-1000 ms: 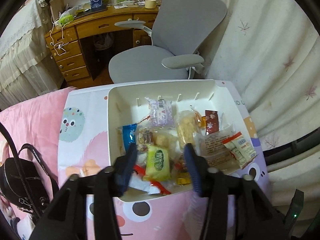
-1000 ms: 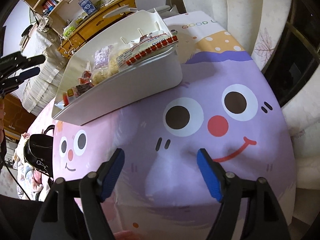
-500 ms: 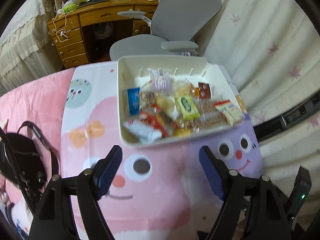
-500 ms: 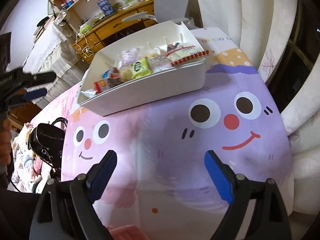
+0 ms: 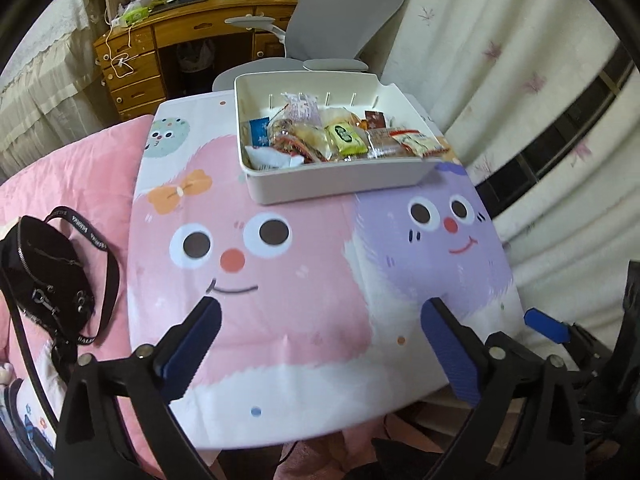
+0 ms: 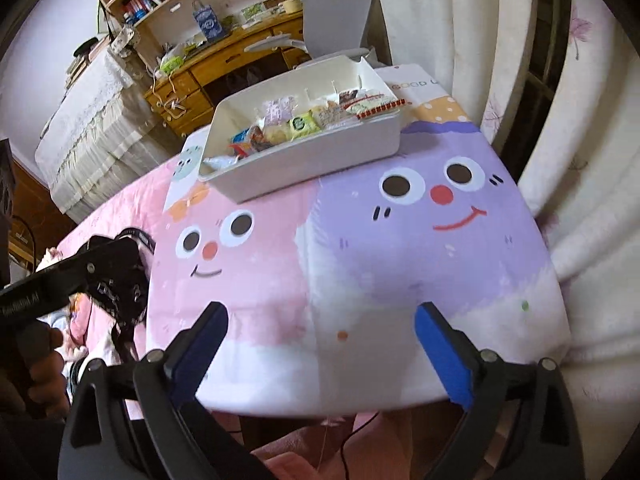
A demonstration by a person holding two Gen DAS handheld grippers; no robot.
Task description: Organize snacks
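Observation:
A white plastic bin [image 5: 332,184] stands at the far end of the table and holds several wrapped snacks, among them a green packet [image 5: 346,140] and a red-striped packet [image 5: 420,144]. The bin also shows in the right wrist view [image 6: 320,156]. My left gripper [image 5: 320,320] is open and empty, held over the near edge of the table, well short of the bin. My right gripper [image 6: 320,320] is open and empty, also over the near edge. One blue pad of the right gripper [image 5: 546,326] shows at the right of the left wrist view.
The table wears a cartoon cloth with a pink face [image 5: 240,248] and a purple face [image 5: 448,232]. A black shoulder bag [image 5: 44,276] lies on pink bedding at the left. A grey office chair [image 5: 340,28] and a wooden desk [image 5: 168,40] stand behind. Curtains [image 5: 500,60] hang at the right.
Both grippers have pulled back from the bin toward the near table edge. The left gripper, which was over the snacks, has opened wide; the green packet now lies in the bin.

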